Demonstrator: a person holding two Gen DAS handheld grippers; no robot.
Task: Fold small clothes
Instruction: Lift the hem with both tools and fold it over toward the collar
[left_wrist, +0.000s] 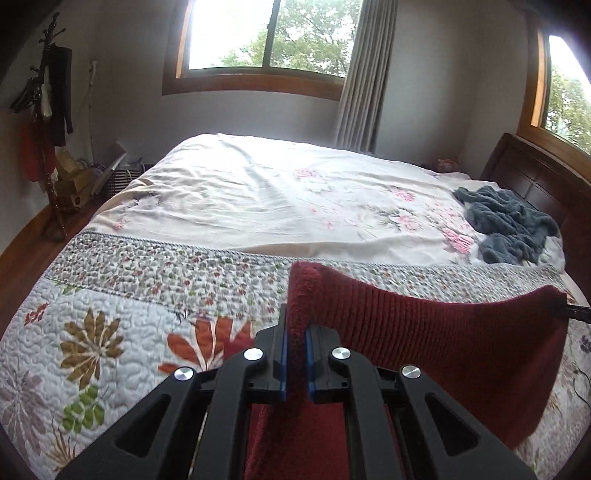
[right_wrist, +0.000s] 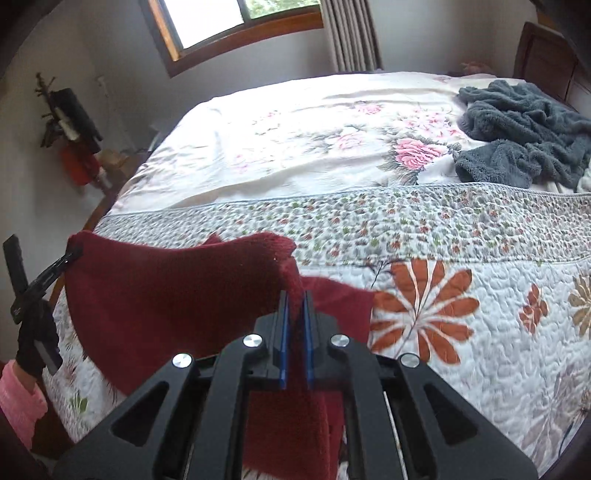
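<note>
Pinched between the blue-padded fingers of the left gripper (left_wrist: 296, 354): one top corner of a dark red knitted garment (left_wrist: 443, 350), lifted clear of the bed. Clamped likewise in the right gripper (right_wrist: 295, 332), narrow on the cloth: the opposite corner of the same red knit (right_wrist: 177, 295), stretched taut between the two tools and sagging in a shallow curve along its upper edge. Hanging down from that edge toward the cameras, with a lower fold trailing onto the bed beside the right gripper's fingers. Seen at the left edge of the right wrist view: a gloved hand (right_wrist: 35, 350) with a pink sleeve (right_wrist: 20, 402), gripping the other tool's handle. Beneath the garment: a white quilted bedspread (left_wrist: 122, 325) printed with orange and brown flowers, bordered by a band of small blossoms. Further back: a cream sheet (left_wrist: 266, 195) with pink roses, rumpled. Heaped near the dark wooden headboard (left_wrist: 532, 184), well apart from the red knit: a grey-blue fleecy garment (right_wrist: 524, 129). Beyond the bed: a grey curtain (left_wrist: 365, 74), a wood-framed window (left_wrist: 266, 40), and a coat stand (left_wrist: 48, 122) hung with dark clothes in the corner.
</note>
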